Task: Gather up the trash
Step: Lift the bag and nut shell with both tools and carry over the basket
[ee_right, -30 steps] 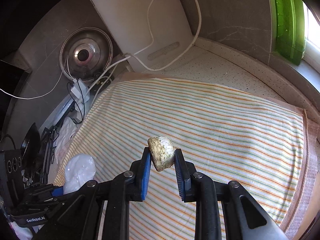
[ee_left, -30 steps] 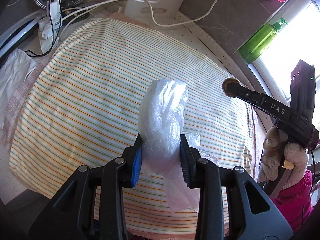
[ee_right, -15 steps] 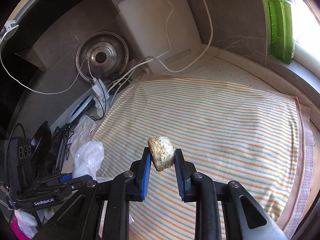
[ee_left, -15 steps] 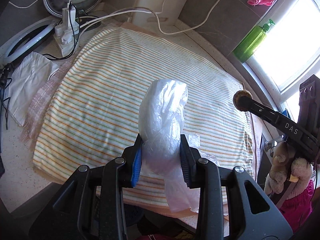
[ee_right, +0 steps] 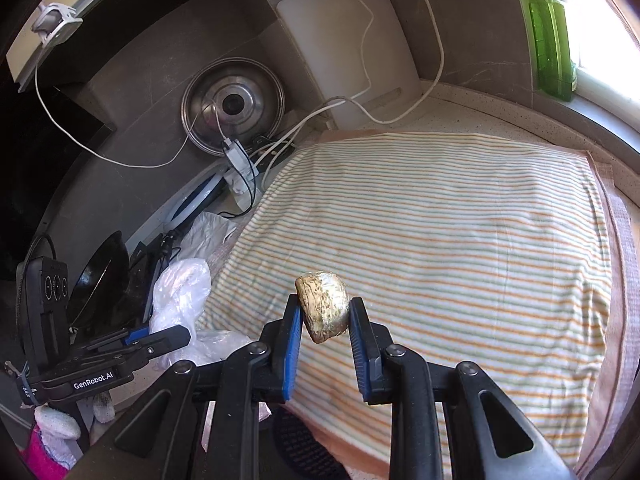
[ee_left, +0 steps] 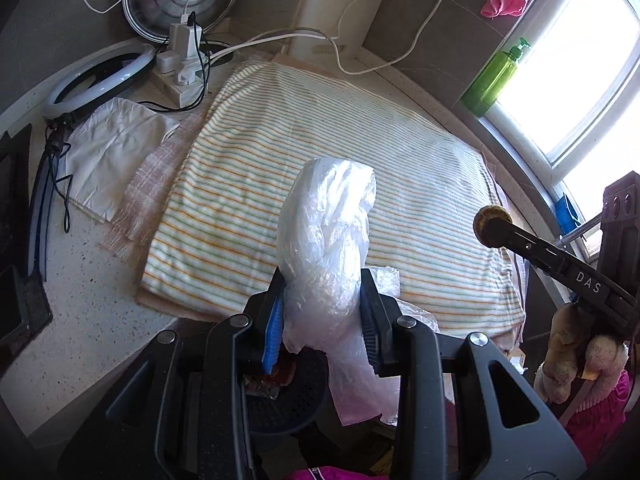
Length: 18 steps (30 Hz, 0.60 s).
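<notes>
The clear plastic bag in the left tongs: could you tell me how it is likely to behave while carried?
Probably floppy: the plastic bag bulges above the left tongs and trails limp below. Likely light, being thin crinkled film. It may slip, so a firm pinch seems wise.

Speckled counter w/ striped cloth spread flat.

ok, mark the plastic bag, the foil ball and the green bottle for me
plastic bag [ee_left: 326, 240], left wrist view, crumpled middle above the pads.
foil ball [ee_right: 325, 307], right wrist view, front face between the pads.
green bottle [ee_left: 490, 80], left wrist view, mid body.
</notes>
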### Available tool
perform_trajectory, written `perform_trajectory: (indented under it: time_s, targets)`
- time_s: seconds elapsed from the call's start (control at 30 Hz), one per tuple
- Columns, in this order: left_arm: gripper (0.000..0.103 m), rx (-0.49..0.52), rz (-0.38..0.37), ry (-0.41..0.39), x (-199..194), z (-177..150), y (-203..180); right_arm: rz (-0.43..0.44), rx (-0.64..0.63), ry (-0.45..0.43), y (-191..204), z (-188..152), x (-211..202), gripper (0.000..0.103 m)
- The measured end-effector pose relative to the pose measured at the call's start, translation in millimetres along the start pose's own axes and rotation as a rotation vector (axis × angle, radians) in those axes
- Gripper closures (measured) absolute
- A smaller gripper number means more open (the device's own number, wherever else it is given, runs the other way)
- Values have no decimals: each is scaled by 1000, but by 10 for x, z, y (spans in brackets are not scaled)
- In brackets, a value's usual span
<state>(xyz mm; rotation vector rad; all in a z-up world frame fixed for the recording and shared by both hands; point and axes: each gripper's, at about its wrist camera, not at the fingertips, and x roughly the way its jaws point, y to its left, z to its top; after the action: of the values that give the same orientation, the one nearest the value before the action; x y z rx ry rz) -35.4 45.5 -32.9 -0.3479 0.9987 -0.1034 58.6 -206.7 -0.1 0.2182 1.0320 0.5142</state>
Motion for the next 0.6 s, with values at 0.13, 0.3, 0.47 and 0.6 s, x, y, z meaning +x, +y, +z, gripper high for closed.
perform_trajectory:
  time_s: [0.13, 0.3, 0.47, 0.6]
  targets:
    - [70, -1, -6, 8, -90, -144, 135, -1, 18, -2, 165, -221, -64, 80]
    - [70, -2, -8, 14, -178, -308, 267, -7, 31, 0, 308, -433, -118, 80]
    - [70, 5, -11, 21, -233, -423, 356, -18, 46, 4, 411, -615, -145, 80]
    - [70, 4, -11, 39, -225, -538, 437, -39, 45, 12, 491, -759, -147, 80]
